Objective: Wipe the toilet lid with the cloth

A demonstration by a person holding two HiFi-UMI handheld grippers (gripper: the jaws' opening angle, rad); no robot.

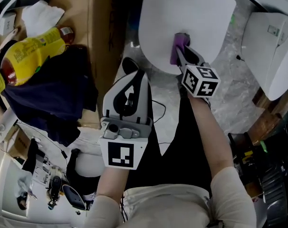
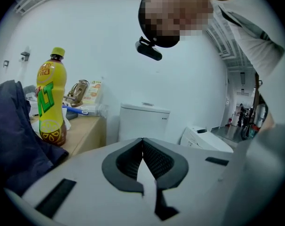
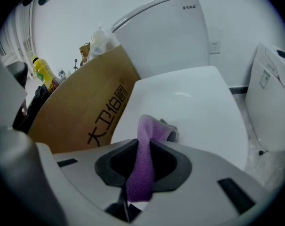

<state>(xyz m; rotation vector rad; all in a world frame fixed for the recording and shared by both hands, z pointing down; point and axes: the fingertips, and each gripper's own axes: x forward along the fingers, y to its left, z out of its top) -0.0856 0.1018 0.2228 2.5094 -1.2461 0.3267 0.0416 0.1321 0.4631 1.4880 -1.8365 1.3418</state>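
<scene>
- The right gripper (image 1: 181, 51) is clamped on a purple cloth (image 1: 179, 45); in the right gripper view a strip of cloth (image 3: 143, 161) runs down between its dark pads (image 3: 173, 166), and a bunch of it stands out past the tips.
- The cloth lies against the closed white toilet lid (image 1: 182, 11), at the 6 o'clock end of the lid in the head view (the end nearest the person).
- In the right gripper view the lid (image 3: 194, 102) spreads ahead towards 12 o'clock, with the white tank (image 3: 166, 29) behind it.
- The left gripper (image 1: 129, 68) hangs off the lid, at about 7 o'clock from the right one. Its jaws are pressed together with nothing between them, as the left gripper view (image 2: 142, 147) shows.
- A brown cardboard panel (image 3: 83, 105) printed with black characters stands beside the toilet at 9 o'clock.
- A yellow bottle (image 1: 27, 53) lies towards 10 o'clock in the head view, just above a dark garment (image 1: 53, 96).
- A second white toilet (image 1: 272, 46) sits at 2 o'clock, apart from the first.
</scene>
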